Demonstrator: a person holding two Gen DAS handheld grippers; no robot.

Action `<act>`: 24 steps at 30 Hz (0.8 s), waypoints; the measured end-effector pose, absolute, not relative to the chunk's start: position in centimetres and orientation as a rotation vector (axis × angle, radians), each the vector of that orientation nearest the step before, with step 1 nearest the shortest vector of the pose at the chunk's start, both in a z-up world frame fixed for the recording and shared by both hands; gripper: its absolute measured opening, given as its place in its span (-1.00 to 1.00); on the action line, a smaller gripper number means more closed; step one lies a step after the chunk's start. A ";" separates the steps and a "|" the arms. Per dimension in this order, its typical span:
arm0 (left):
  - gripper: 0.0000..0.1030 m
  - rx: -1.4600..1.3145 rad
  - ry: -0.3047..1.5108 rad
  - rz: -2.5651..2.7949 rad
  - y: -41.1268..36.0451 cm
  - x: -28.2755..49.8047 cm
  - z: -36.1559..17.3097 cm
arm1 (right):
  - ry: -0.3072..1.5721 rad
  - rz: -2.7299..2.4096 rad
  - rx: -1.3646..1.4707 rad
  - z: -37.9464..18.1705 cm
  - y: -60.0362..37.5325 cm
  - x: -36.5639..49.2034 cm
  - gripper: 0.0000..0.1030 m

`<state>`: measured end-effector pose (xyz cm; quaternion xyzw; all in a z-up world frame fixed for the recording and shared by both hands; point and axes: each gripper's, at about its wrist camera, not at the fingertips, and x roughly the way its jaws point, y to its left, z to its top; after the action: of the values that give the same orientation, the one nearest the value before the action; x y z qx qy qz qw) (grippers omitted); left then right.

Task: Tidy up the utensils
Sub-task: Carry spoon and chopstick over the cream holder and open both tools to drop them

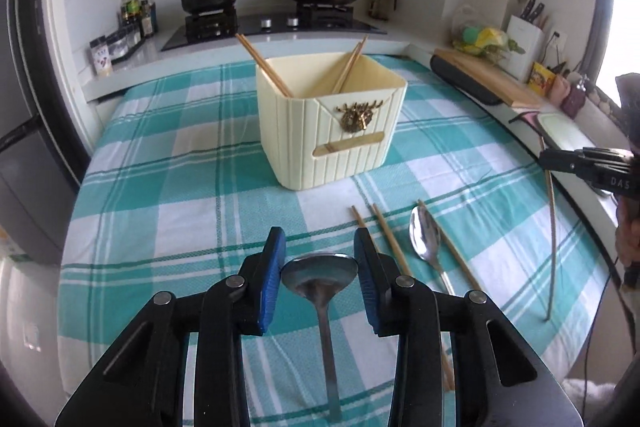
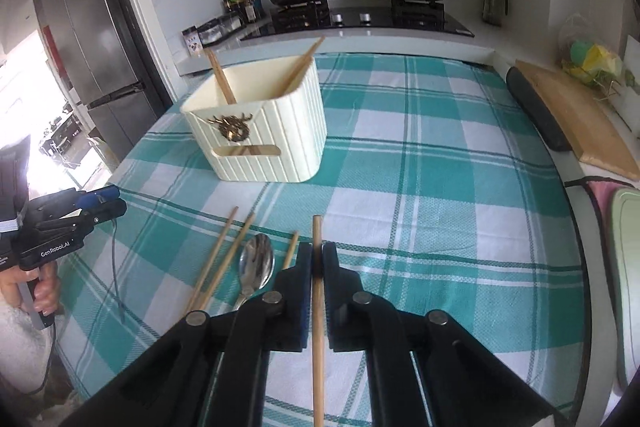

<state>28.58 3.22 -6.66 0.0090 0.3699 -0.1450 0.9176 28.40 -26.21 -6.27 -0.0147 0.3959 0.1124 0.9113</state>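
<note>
While the cream utensil box [image 1: 330,131] stands on the checked cloth [image 1: 168,195] with three chopsticks [image 1: 264,65] leaning inside, the left gripper [image 1: 319,255] pinches a steel spoon [image 1: 320,273] by its bowl, in front of the box. The right gripper [image 2: 318,259] is pressed tight on one chopstick [image 2: 318,311], also in front of the box. Another spoon [image 2: 256,265] and three loose chopsticks [image 2: 224,259] lie on the cloth near the box.
</note>
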 end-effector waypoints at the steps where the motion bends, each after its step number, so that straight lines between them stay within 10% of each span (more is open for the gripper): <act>1: -0.31 0.010 0.746 -0.301 3.5 28.1 -6.1 | 0.794 0.238 -0.034 -5.5 -26.0 27.4 -0.89; 24: -0.32 -0.110 0.586 -0.355 6.5 30.8 4.1 | 0.466 0.263 -0.059 6.3 -22.7 30.4 -0.89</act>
<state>30.78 6.53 4.10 -0.0539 0.2873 -0.1741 0.9403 30.39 -22.71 6.28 -0.0289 0.2301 0.1298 0.9640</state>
